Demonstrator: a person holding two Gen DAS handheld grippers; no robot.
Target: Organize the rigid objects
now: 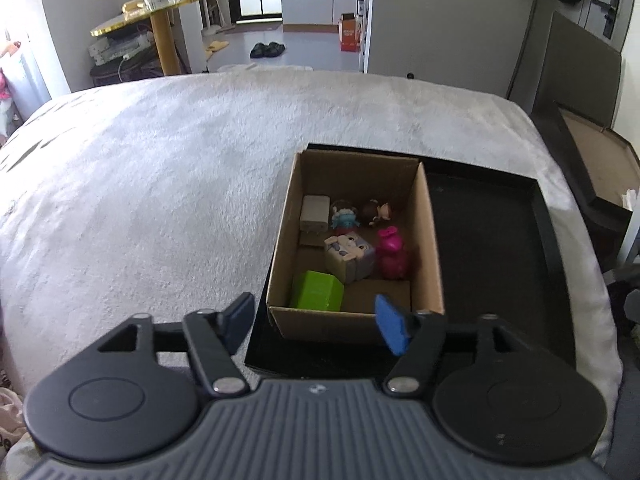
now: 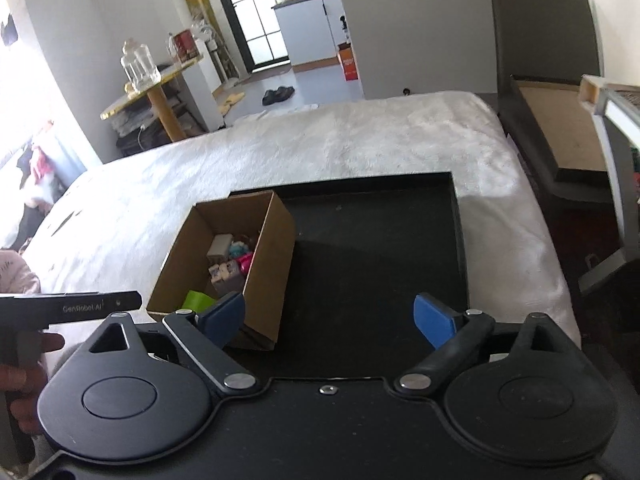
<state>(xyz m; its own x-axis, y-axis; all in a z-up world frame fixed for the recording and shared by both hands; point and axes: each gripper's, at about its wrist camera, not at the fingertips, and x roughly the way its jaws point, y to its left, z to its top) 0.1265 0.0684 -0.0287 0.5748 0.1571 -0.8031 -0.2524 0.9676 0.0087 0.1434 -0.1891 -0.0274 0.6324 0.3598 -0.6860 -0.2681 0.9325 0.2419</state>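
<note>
An open cardboard box point(image 1: 430, 240) stands at the left end of a black tray point(image 1: 492, 240) on a bed. Inside lie a green block point(image 1: 317, 291), a pink figure point(image 1: 392, 254), a printed cube point(image 1: 350, 256), a white charger point(image 1: 315, 214) and two small figurines point(image 1: 360, 214). My left gripper point(image 1: 316, 322) is open and empty, just in front of the box's near wall. My right gripper point(image 2: 330, 320) is open and empty over the tray point(image 2: 380, 248), to the right of the box point(image 2: 268, 264). The left gripper's body point(image 2: 68, 306) shows at the left of the right wrist view.
A fluffy white blanket point(image 1: 160, 184) covers the bed. A dark frame with a brown panel point(image 1: 600, 160) stands past the bed's right edge. A gold-rimmed round table point(image 1: 156, 12) with glass jars stands beyond the far edge.
</note>
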